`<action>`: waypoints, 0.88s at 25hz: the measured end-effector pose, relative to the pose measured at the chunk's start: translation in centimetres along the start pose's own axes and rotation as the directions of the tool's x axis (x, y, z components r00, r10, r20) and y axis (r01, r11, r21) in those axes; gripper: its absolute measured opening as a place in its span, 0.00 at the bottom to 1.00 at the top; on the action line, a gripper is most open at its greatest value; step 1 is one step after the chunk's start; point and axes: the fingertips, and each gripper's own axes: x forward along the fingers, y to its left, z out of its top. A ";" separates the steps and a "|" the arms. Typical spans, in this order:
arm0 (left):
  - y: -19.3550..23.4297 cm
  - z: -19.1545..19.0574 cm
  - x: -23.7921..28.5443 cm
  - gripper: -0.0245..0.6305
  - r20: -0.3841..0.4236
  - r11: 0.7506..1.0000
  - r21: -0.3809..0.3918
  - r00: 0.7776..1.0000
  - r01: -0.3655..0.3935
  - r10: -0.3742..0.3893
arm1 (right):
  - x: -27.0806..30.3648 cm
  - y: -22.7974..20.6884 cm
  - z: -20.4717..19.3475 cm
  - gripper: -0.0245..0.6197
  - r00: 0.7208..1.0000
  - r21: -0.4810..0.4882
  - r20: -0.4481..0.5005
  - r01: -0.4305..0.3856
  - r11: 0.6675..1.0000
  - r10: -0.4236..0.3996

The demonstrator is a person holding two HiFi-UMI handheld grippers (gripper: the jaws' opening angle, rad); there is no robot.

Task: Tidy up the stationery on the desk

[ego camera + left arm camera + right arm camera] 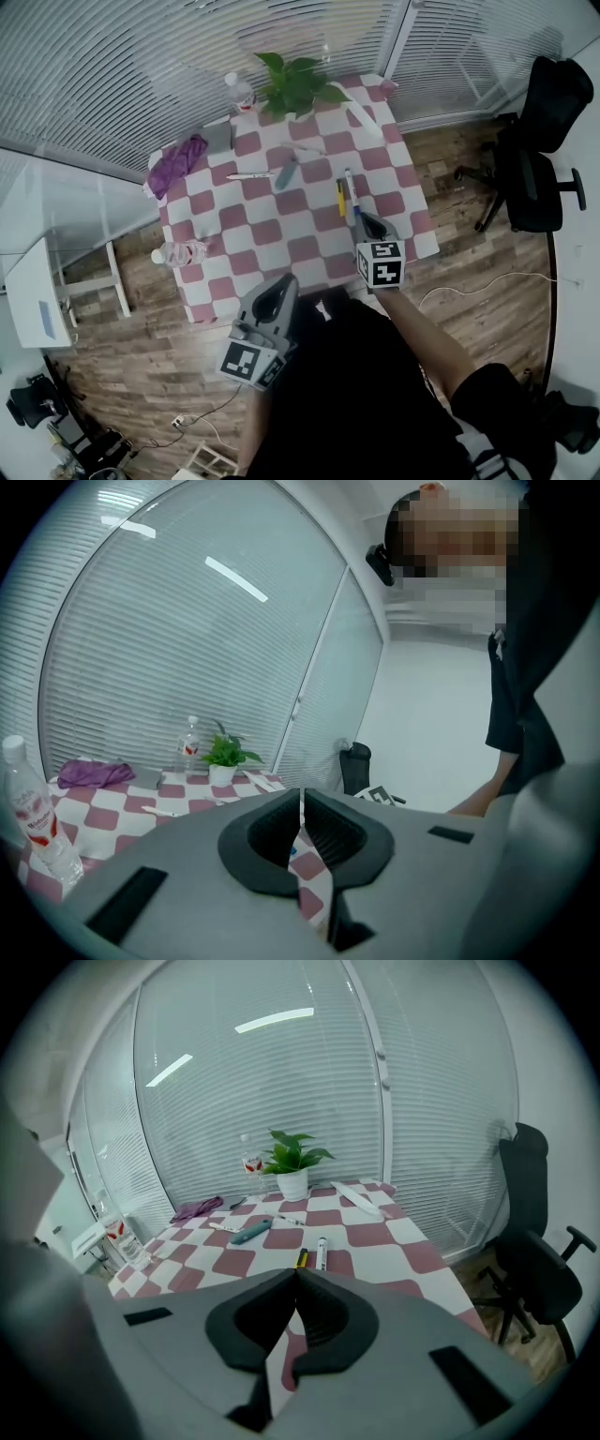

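On the red-and-white checkered table [281,230] lie a yellow pen [340,198], a white marker [351,186], a teal pen-like item [286,173] and a white pen [248,175]. My right gripper [367,224] is shut and empty at the table's near right, just short of the yellow pen [301,1258] and the white marker [322,1252]. Shut as well, with nothing in it, my left gripper [278,287] hangs off the table's near edge. The left gripper [301,795] and the right gripper [296,1275] each show jaws closed together.
A potted plant [295,84], an upright water bottle [239,91], a purple cloth [178,159], a grey case [218,139] and a long white object [361,114] sit at the far side. A second bottle [178,253] is at the left edge. An office chair [539,141] stands right.
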 end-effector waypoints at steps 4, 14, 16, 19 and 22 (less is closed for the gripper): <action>1.7 -1.1 0.2 0.10 -0.047 1.000 -0.011 0.999 0.004 -0.004 | -1.6 1.1 1.4 0.07 0.997 0.027 0.056 -0.050 0.998 0.049; 8.0 -1.1 3.9 0.10 -0.123 0.999 -0.001 0.991 0.054 -0.054 | -5.7 6.3 3.5 0.07 0.985 0.040 0.090 -0.149 0.988 0.145; 9.5 -0.8 4.7 0.10 -0.126 0.997 0.010 0.990 0.071 -0.069 | -5.9 6.9 3.6 0.07 0.986 0.048 0.092 -0.144 0.988 0.139; 12.0 -1.2 5.9 0.10 -0.134 0.996 0.030 0.987 0.088 -0.083 | -6.1 7.4 3.5 0.07 0.988 0.051 0.096 -0.130 0.990 0.124; 14.4 -2.4 7.3 0.10 -0.170 0.994 0.046 0.981 0.104 -0.095 | -6.5 8.0 3.7 0.07 0.989 0.070 0.109 -0.103 0.992 0.095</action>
